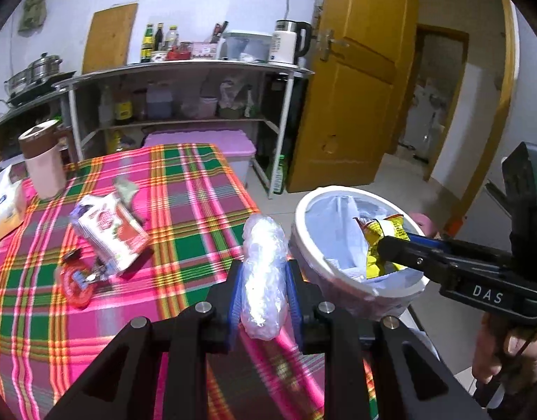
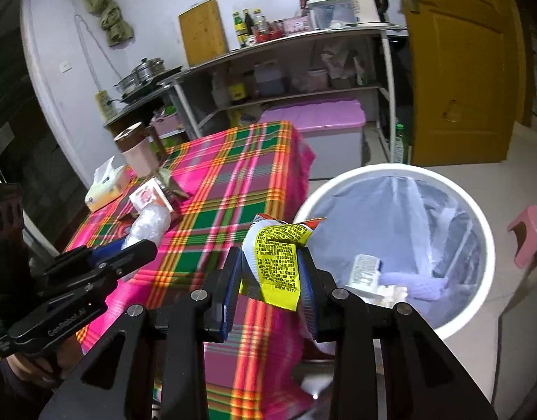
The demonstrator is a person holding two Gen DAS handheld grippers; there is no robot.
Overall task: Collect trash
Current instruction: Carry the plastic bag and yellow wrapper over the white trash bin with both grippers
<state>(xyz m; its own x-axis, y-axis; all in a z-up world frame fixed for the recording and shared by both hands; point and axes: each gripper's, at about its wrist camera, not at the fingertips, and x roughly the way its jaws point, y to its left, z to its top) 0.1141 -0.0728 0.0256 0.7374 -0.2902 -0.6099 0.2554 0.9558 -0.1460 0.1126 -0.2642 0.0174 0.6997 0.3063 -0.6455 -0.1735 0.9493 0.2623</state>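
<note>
we have our left gripper (image 1: 263, 280) clamped on a crumpled clear plastic wrap (image 1: 263, 273), held over the plaid tablecloth (image 1: 184, 210) near its edge, just short of the white trash bin (image 1: 391, 288). our right gripper (image 2: 271, 273) is clamped on a yellow snack wrapper (image 2: 277, 262); in the left wrist view it sits over the bin's mouth, in its own view more at the near rim, so we cannot tell how far over it is.

the main risk we see is letting go too soon: both pieces are light and springy, so a drop at the rim could slide down outside the liner onto the floor. the clear wrap may also cling to our pads rather than fall. our two grippers are close together here, so crowding the bin at once could knock them, or nudge the bin.

a red-and-white carton (image 1: 109, 234) and a red wrapper (image 1: 76, 280) lie on the cloth uncollected; a careless sweep could push them off.
</note>
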